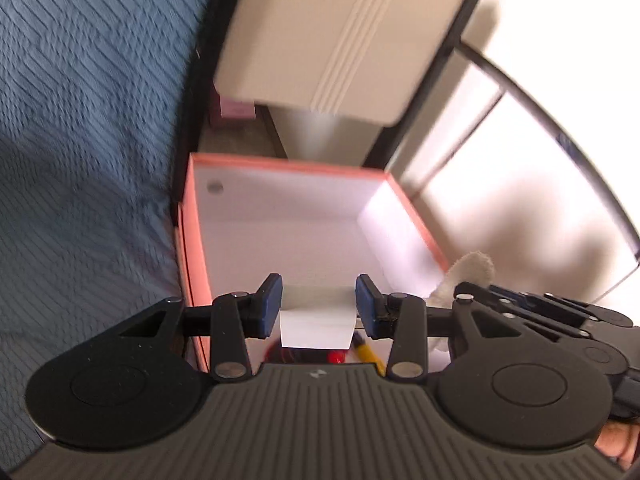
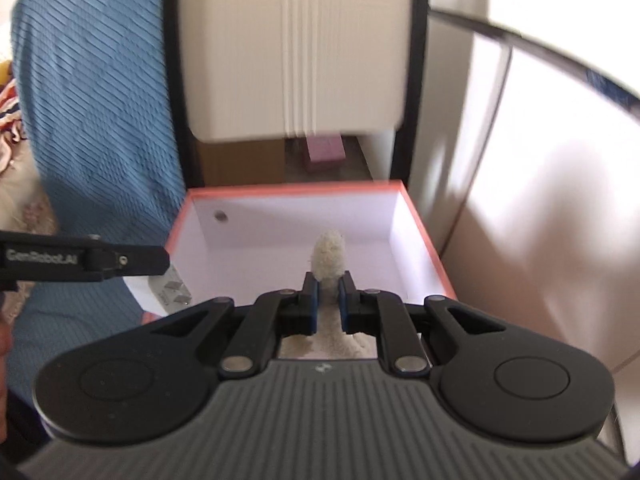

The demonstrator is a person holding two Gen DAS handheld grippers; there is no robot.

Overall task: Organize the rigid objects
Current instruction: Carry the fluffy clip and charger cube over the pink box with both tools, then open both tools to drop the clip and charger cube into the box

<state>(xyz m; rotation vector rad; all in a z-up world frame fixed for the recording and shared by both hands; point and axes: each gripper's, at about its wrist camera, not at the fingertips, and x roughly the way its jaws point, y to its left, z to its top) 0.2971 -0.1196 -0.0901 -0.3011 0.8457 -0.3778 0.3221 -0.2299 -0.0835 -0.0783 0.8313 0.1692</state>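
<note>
The left gripper (image 1: 318,306) clamps a white block (image 1: 317,322) over the near end of an orange box (image 1: 191,240) with a white inside. A blue bedspread (image 1: 88,120) lies left; a fuzzy toy (image 1: 466,276) pokes in right.

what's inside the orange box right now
Mostly bare white floor and walls in the orange box. At its near end, a red item and a yellow one peek out; the left claw and its white block hide the rest.
</note>
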